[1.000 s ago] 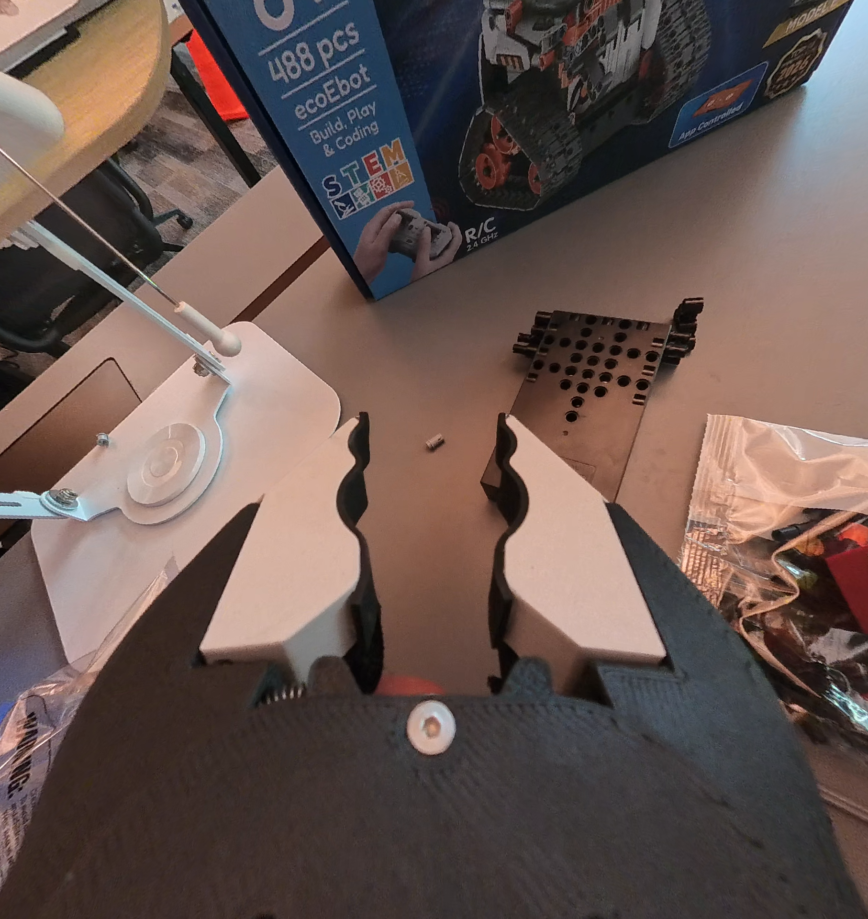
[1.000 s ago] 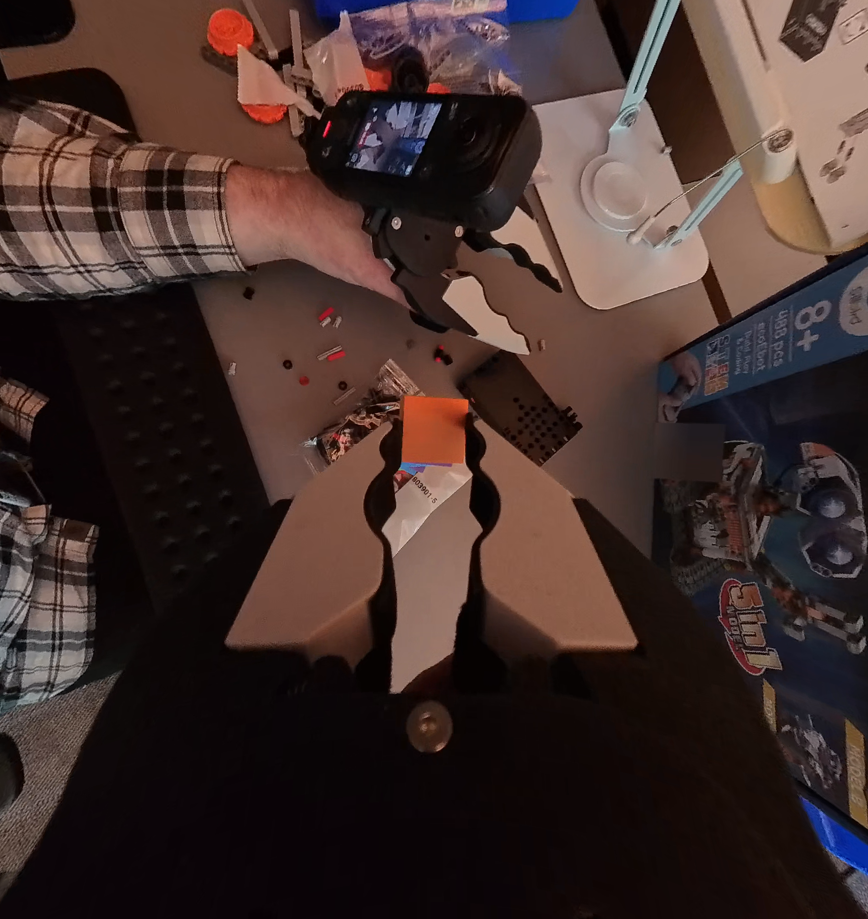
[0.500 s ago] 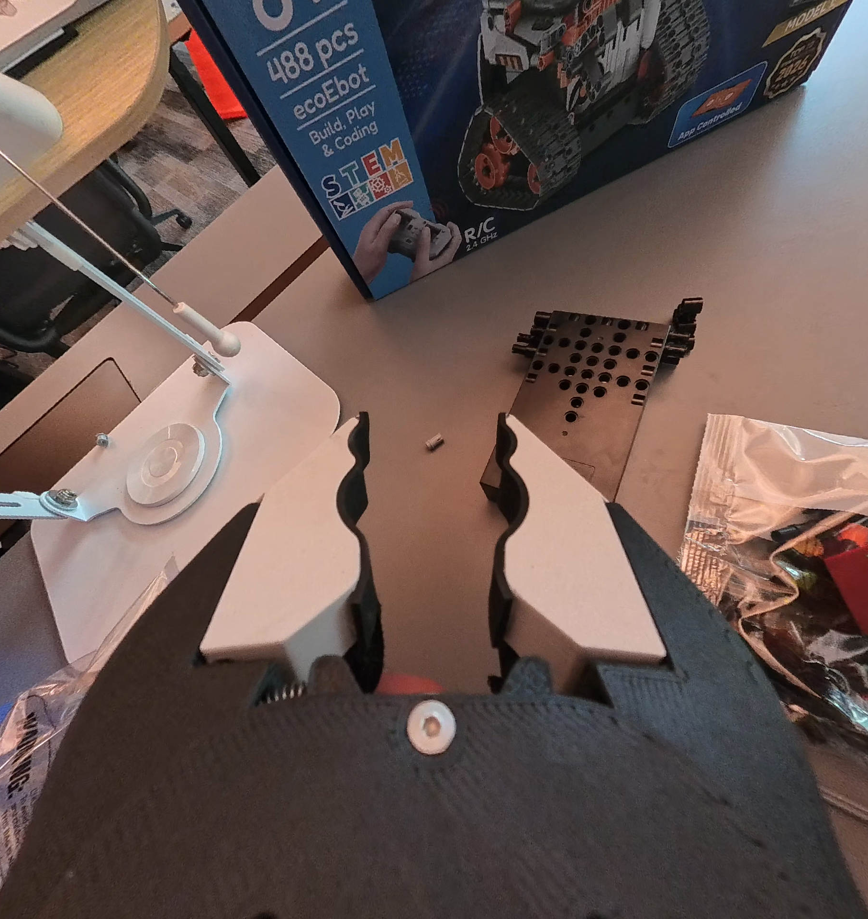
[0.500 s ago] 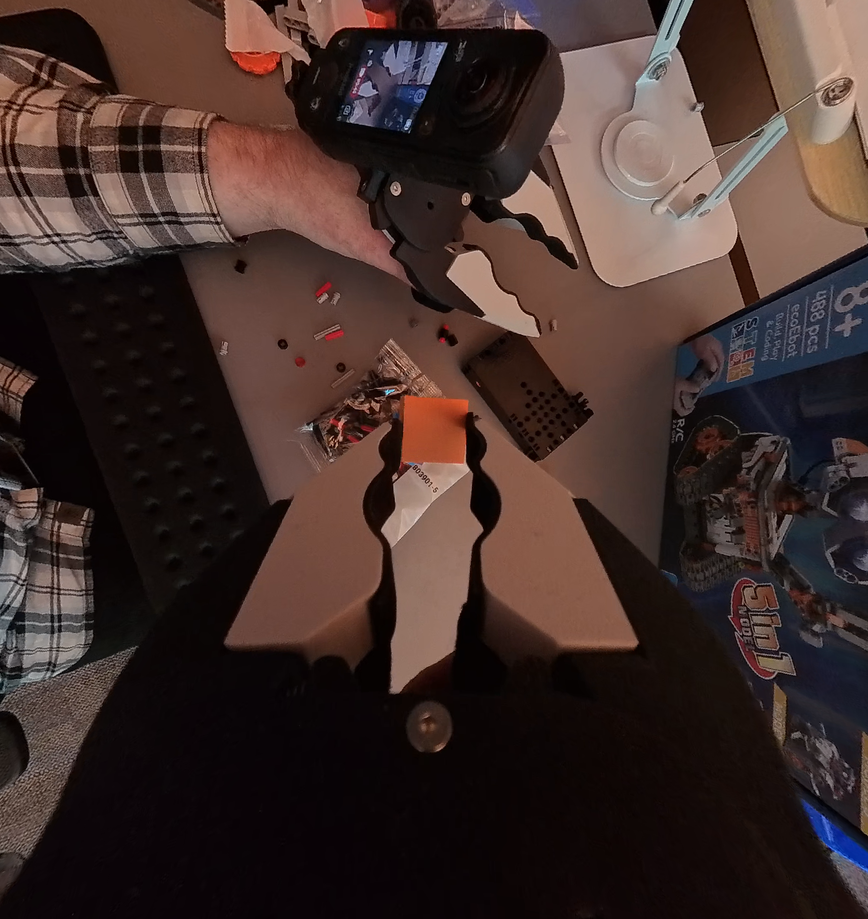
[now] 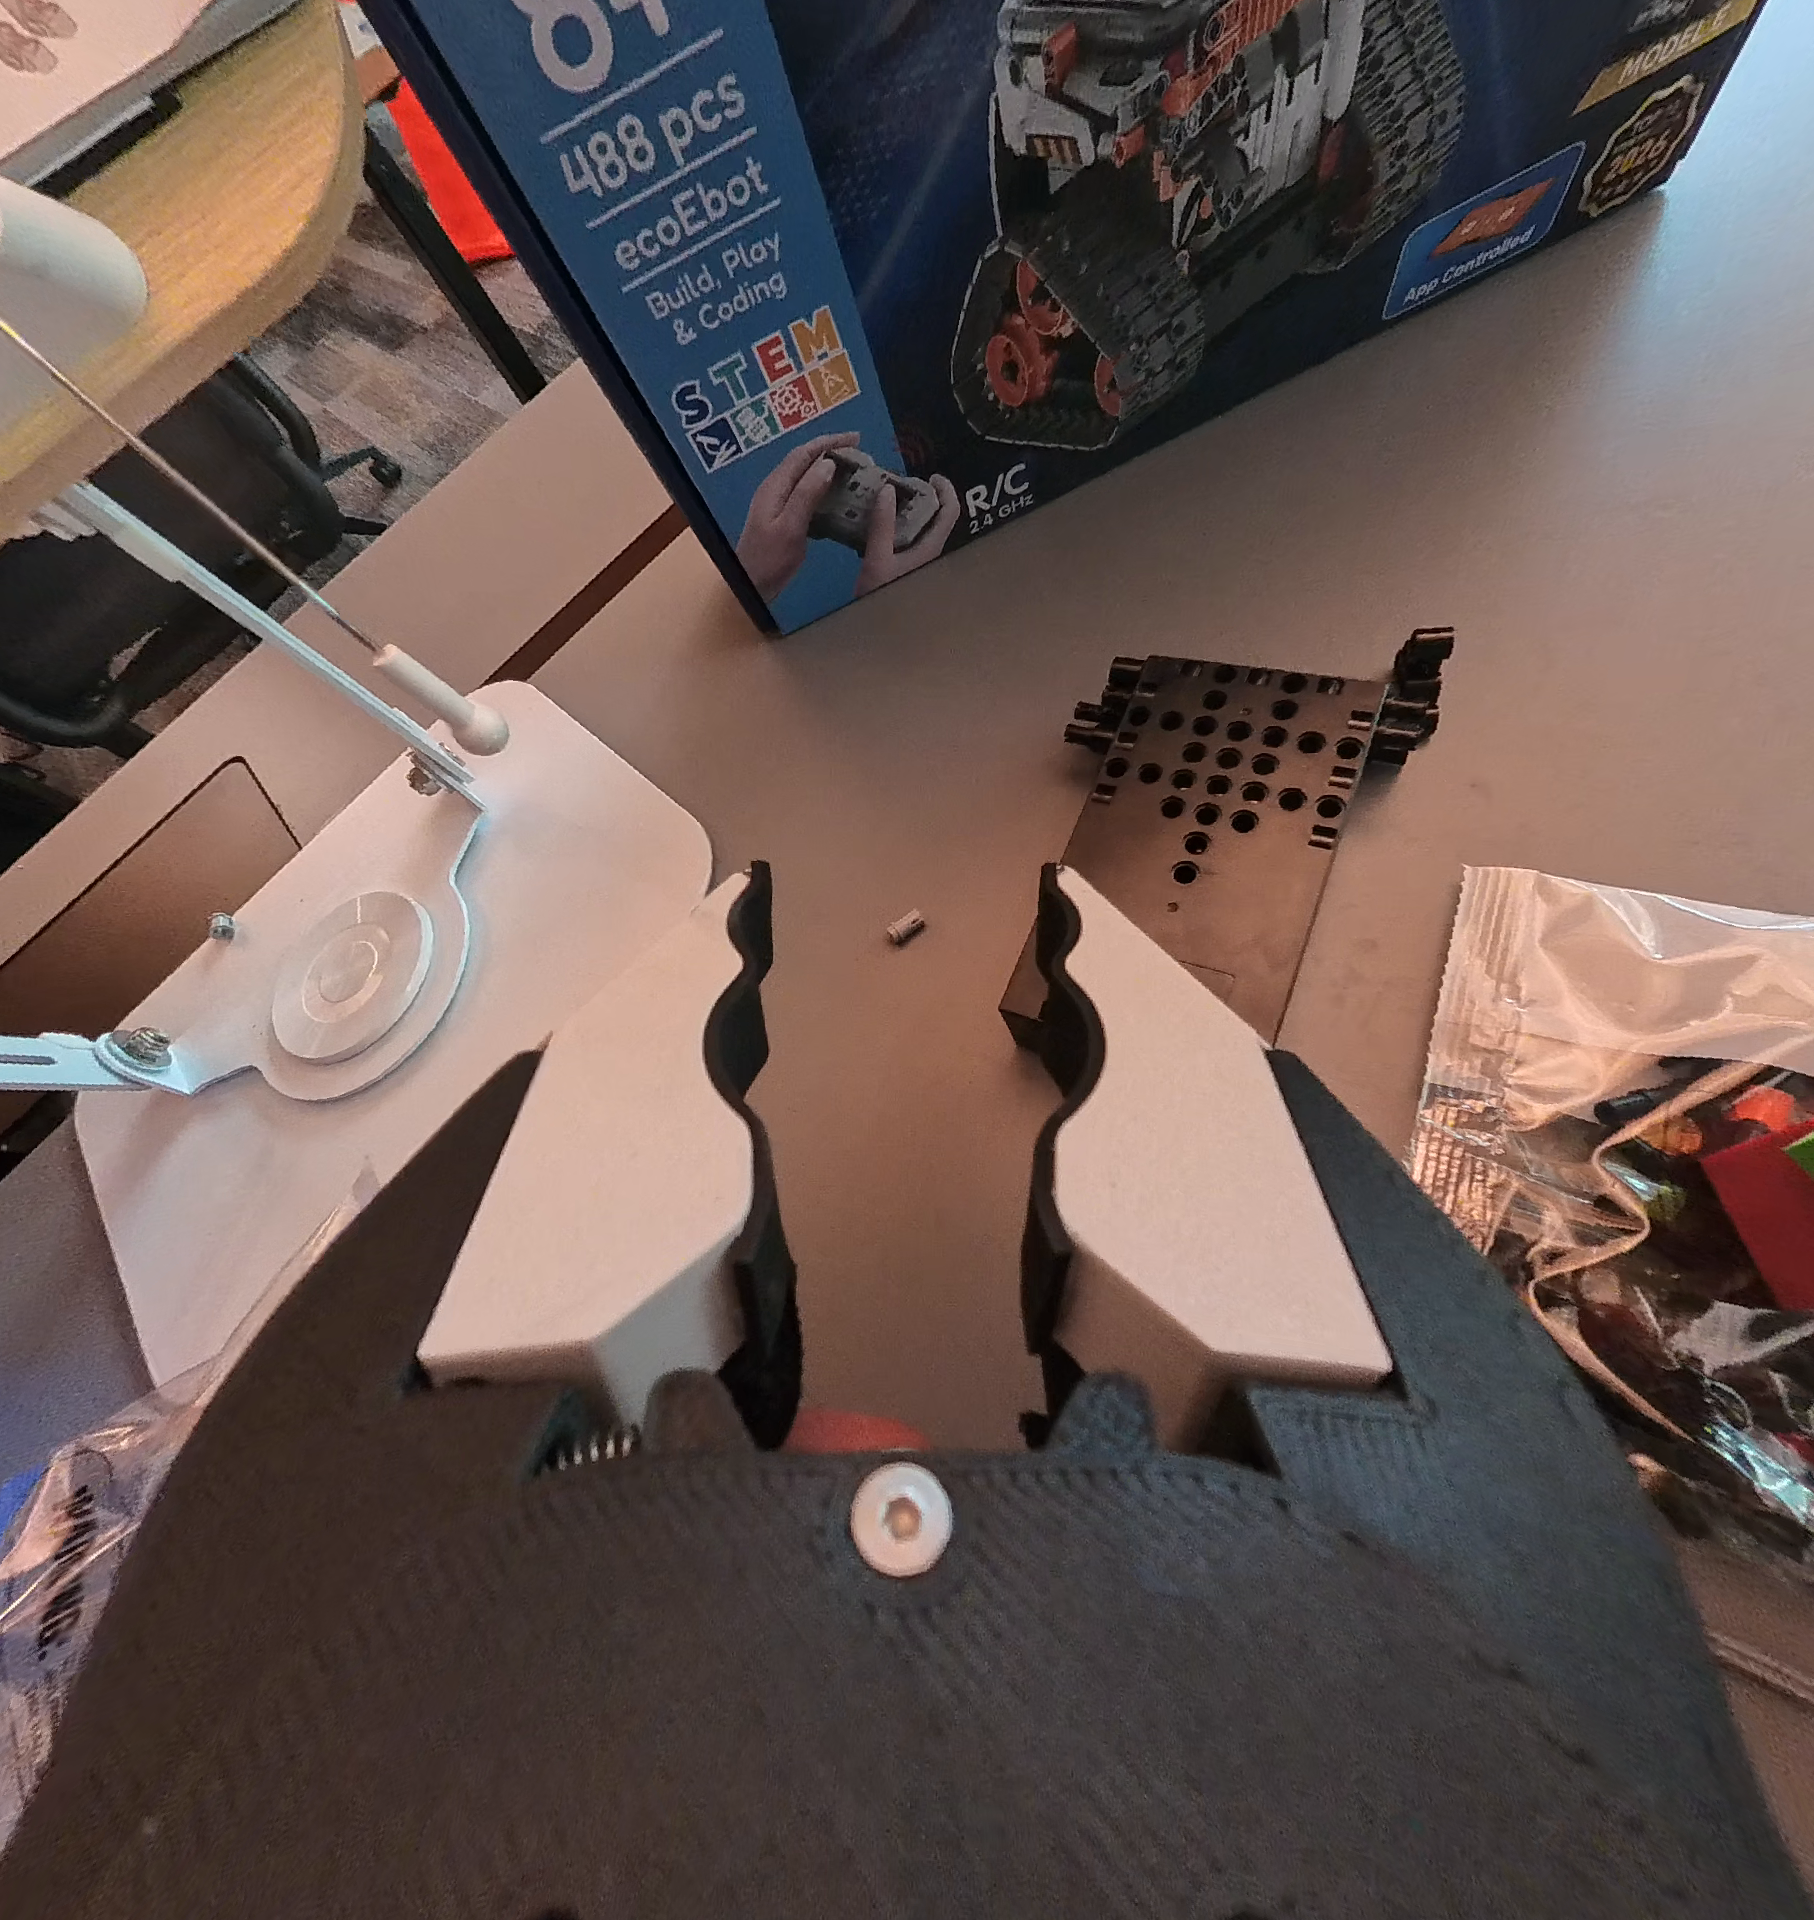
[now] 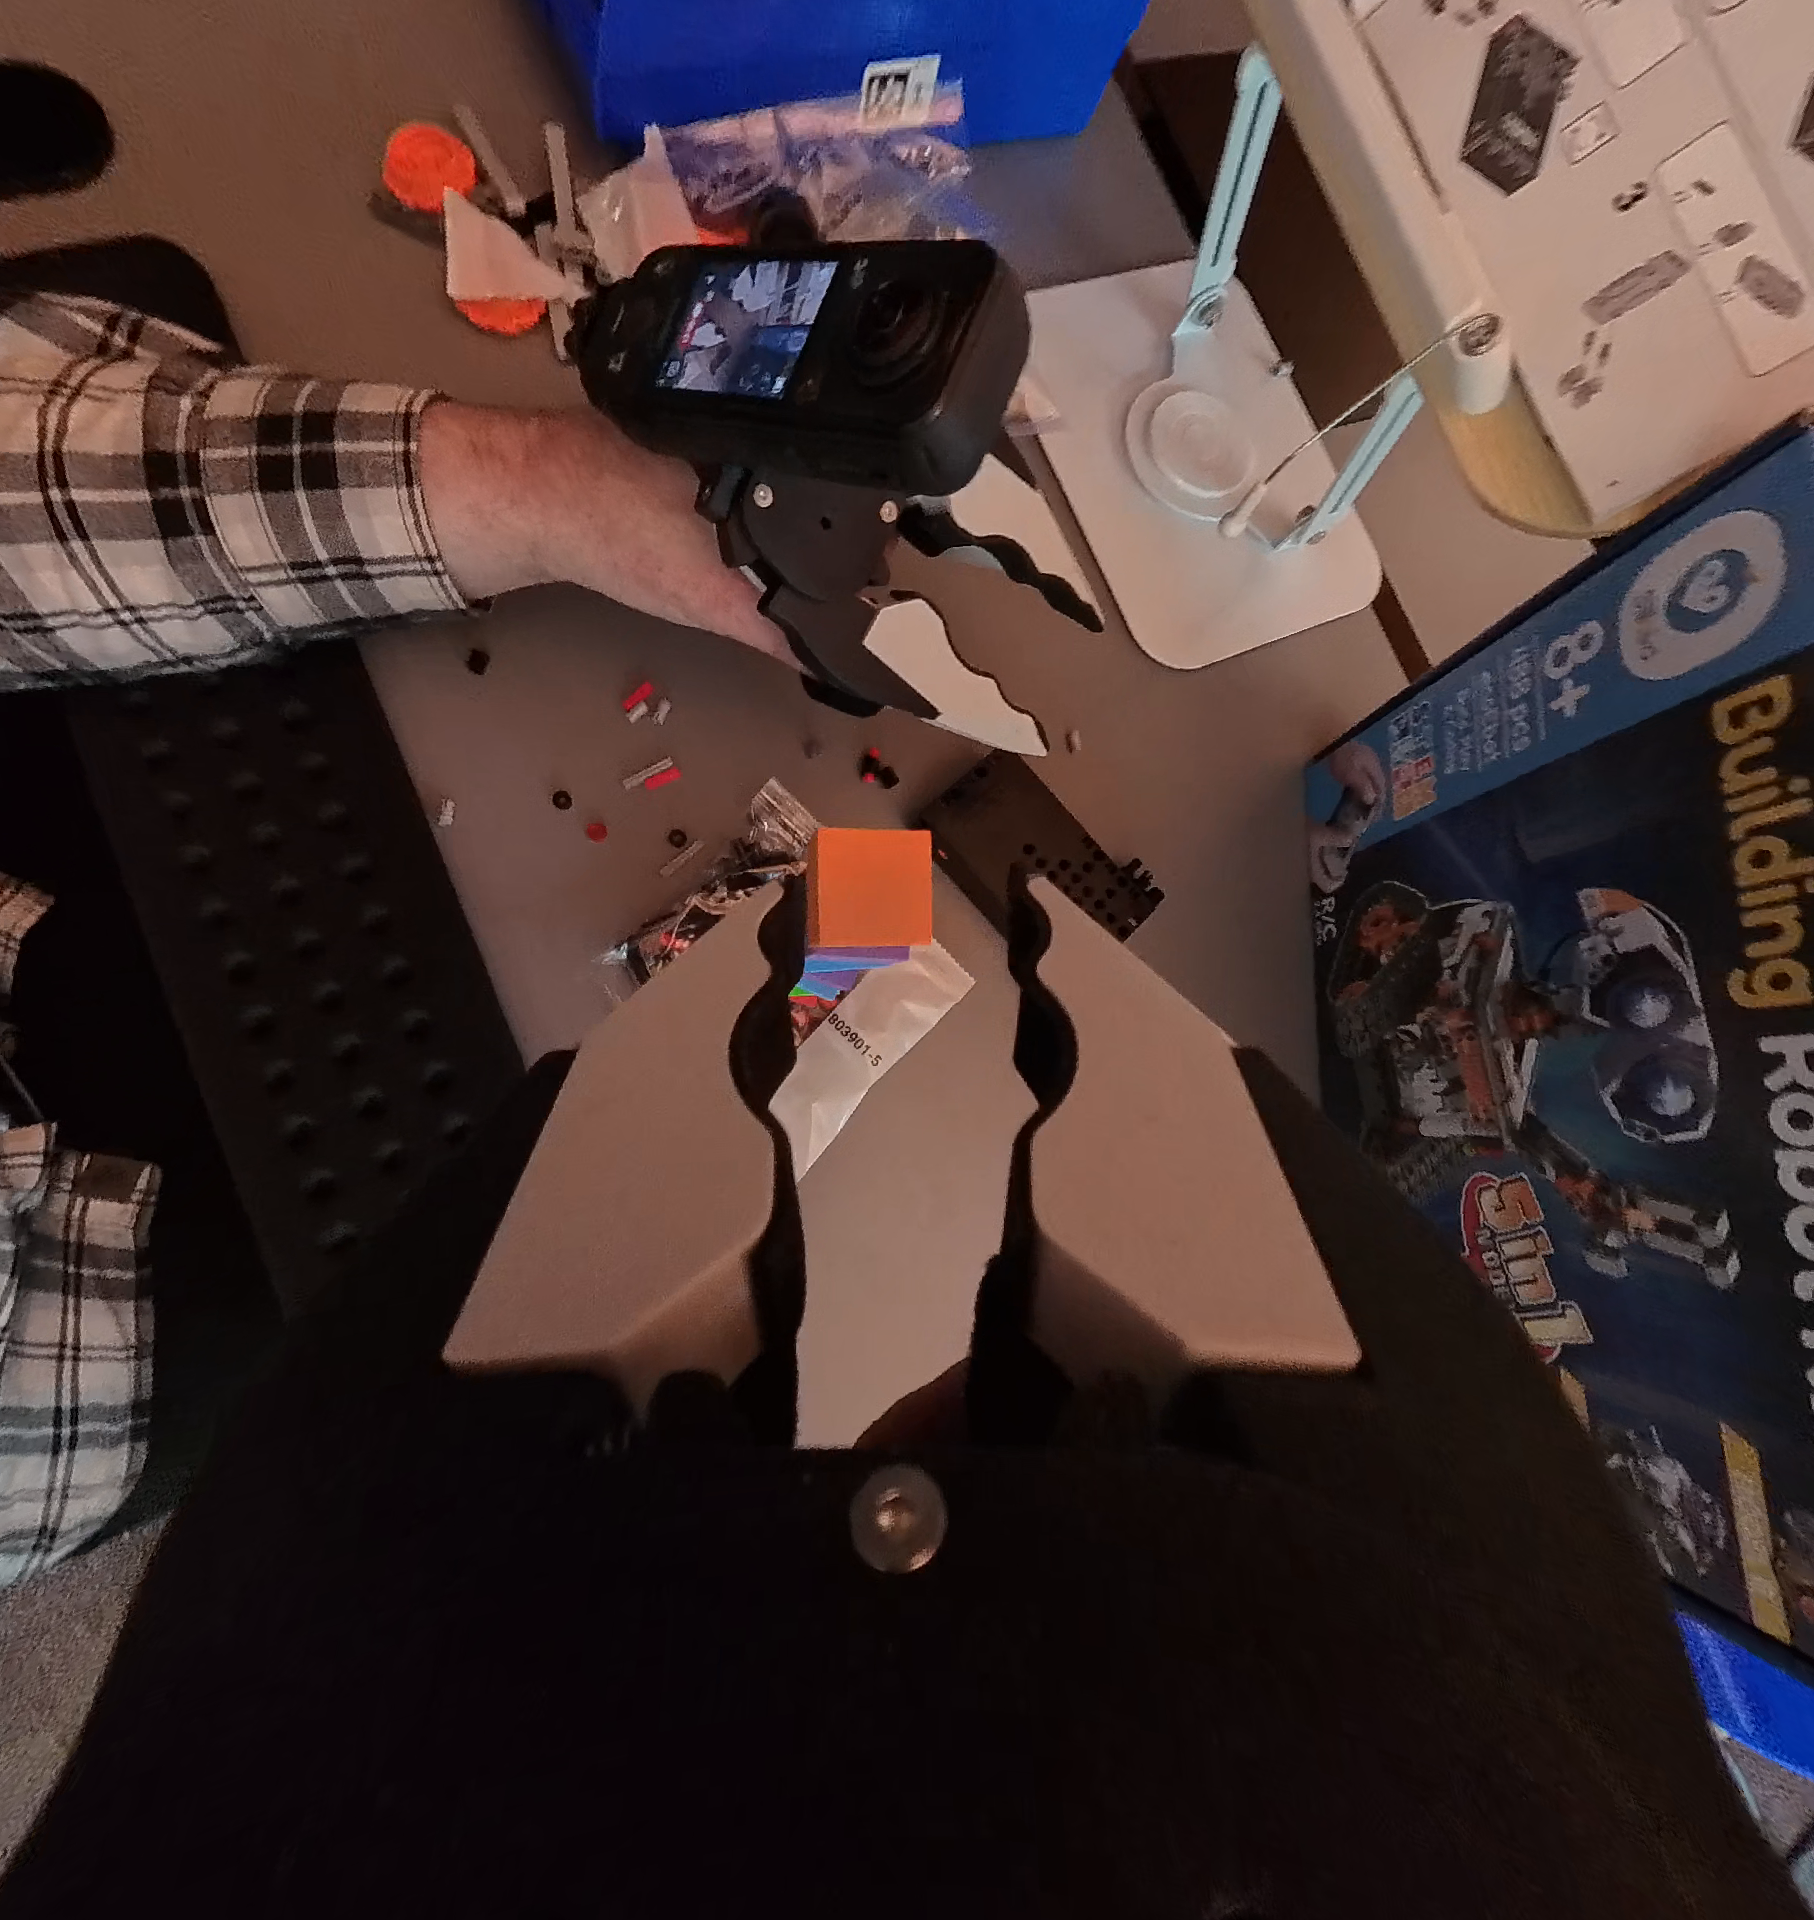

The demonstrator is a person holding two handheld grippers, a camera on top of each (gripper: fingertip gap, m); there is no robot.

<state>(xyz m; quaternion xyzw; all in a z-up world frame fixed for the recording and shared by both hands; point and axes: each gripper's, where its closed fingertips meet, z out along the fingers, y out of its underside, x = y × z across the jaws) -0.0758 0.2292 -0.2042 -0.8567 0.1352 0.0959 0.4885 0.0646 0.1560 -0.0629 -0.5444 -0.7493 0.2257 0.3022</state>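
Note:
My left gripper (image 5: 903,883) is open and empty, low over the table. A tiny grey pin (image 5: 903,928) lies just ahead between its fingertips. A black perforated plate (image 5: 1235,821) lies by its right finger. In the right wrist view a hand in a plaid sleeve holds the left gripper (image 6: 1064,686) beside the pin (image 6: 1074,740). My right gripper (image 6: 903,891) is open, looking down on a block with an orange top (image 6: 870,885). The block sits on a clear parts bag (image 6: 882,1049), nearer my left finger, with a gap on the right. The bag (image 5: 1630,1039) and block (image 5: 1776,1216) also show in the left wrist view.
A big blue kit box (image 5: 986,260) stands behind the plate. A white lamp base (image 5: 363,935) is at the left. Small loose parts (image 6: 643,769) and orange wheels (image 6: 425,156) lie near the hand. A black studded mat (image 6: 290,935) lines the table edge. Another plastic bag (image 5: 30,1538) is at lower left. Spacing between my two grippers at the tips: around 20 centimeters. The black perforated plate (image 5: 1235,821) is about 6 centimeters from my left fingertips.
My right gripper's jaws have spread wider around the orange-topped block, and its view has shifted over the table. The left gripper has not moved.

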